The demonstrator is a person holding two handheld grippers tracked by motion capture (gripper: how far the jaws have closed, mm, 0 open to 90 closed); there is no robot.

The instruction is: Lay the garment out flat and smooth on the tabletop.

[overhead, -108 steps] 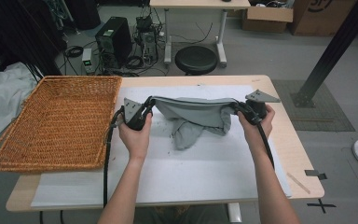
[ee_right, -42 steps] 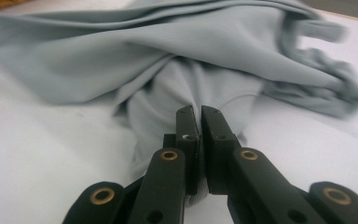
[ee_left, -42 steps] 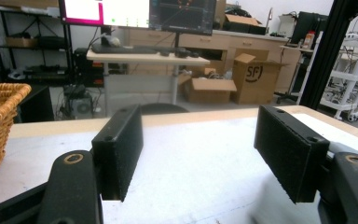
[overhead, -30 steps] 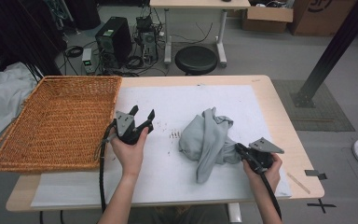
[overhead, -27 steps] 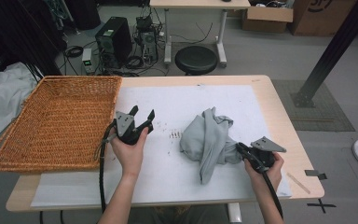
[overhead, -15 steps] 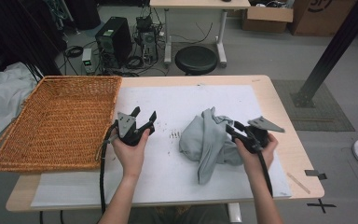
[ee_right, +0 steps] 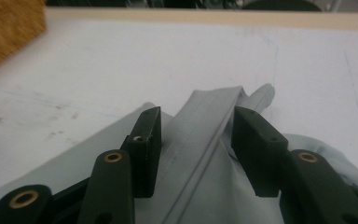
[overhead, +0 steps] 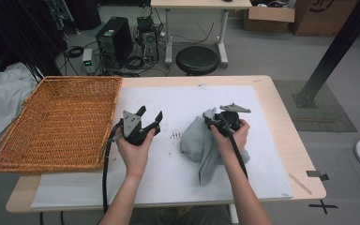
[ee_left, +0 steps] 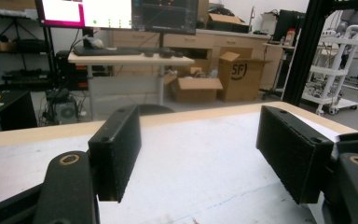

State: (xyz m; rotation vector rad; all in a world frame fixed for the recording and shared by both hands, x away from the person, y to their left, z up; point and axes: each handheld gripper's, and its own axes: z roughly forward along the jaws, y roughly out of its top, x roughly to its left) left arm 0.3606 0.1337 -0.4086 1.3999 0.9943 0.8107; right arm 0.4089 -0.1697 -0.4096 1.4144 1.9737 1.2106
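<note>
A crumpled grey cloth (overhead: 199, 143) lies on the white sheet right of centre. My right gripper (overhead: 212, 121) is over the cloth's far part and points toward the far left. Its jaws have just been opening. In the right gripper view a hemmed band of the cloth (ee_right: 205, 126) runs between them, and the pads stand clear of it, so the right gripper (ee_right: 196, 119) is open. My left gripper (overhead: 150, 112) is held up left of the cloth, open. Nothing is between its jaws in the left gripper view (ee_left: 198, 135).
A wicker basket (overhead: 75, 80) sits at the table's left end. A white sheet (overhead: 168, 187) covers most of the wooden table (overhead: 281, 117). Small dark marks (overhead: 175, 136) lie between the hands. A black stool (overhead: 197, 58) stands beyond the far edge.
The right gripper moved from the cloth's near right corner away from me and leftward over the cloth. Its jaws went from shut to open. The left hand stayed put.
</note>
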